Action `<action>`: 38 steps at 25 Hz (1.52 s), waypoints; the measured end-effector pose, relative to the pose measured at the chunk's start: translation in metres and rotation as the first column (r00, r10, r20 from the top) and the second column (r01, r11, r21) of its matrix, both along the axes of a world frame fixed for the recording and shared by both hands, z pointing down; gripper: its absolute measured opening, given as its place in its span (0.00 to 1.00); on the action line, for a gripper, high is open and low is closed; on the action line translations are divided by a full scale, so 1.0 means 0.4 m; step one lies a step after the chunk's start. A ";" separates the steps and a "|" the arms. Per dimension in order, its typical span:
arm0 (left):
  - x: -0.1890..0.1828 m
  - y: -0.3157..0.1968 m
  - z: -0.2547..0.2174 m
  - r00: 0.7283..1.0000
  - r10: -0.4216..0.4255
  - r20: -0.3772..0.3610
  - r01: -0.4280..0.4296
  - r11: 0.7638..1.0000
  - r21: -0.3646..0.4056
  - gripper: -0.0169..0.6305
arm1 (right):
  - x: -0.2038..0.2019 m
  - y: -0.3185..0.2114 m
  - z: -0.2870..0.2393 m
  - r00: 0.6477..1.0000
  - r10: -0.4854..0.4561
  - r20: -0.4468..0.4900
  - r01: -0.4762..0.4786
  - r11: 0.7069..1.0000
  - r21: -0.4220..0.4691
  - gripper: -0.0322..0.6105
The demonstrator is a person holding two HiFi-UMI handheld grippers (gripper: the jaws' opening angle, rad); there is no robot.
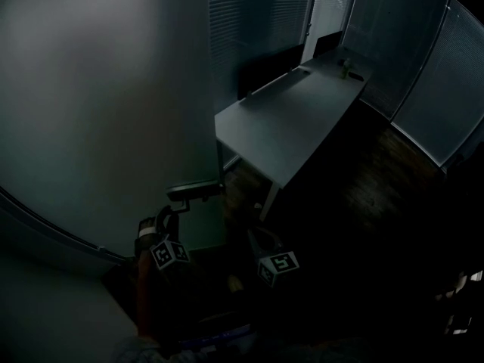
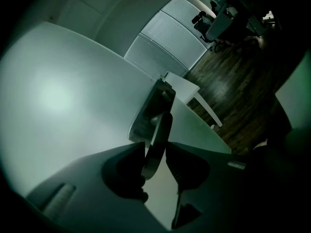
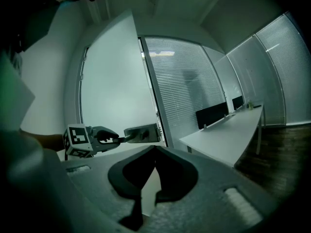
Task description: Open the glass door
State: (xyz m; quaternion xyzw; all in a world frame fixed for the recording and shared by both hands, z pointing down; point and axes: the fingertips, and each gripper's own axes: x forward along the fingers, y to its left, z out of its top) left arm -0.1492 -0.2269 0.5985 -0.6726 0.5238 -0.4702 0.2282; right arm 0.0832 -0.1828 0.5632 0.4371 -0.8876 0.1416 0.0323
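Dim room, and the left gripper (image 2: 154,149) is on the door handle (image 2: 163,123). Its fingers are clamped part-way closed on the lever, one on each side of the flat bar. From the right gripper view you can see it side-on, with the marker cube (image 3: 77,140) at the back and the fingers pinching the end of the lever where it comes off its plate.

The frosted glass door (image 1: 98,112) fills the left of the head view. The handle sits low on its free edge, right beside the near corner of a long white surface (image 1: 295,119).

The right gripper (image 3: 154,148) hangs just to the right of the left one. Its fingers are closed tip to tip with nothing between them, and they touch neither the door nor the handle.

Beyond the door there is dark wood floor (image 1: 363,180) and curved glass partitions with blinds (image 1: 423,59). A small green object (image 1: 345,68) stands at the far end of the surface, too small to identify.
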 end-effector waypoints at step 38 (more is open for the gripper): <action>0.036 0.453 -0.002 0.994 0.108 0.003 -0.108 0.994 -0.004 0.25 | 0.011 0.454 -0.018 0.999 0.026 -0.032 -0.025 0.999 0.022 0.05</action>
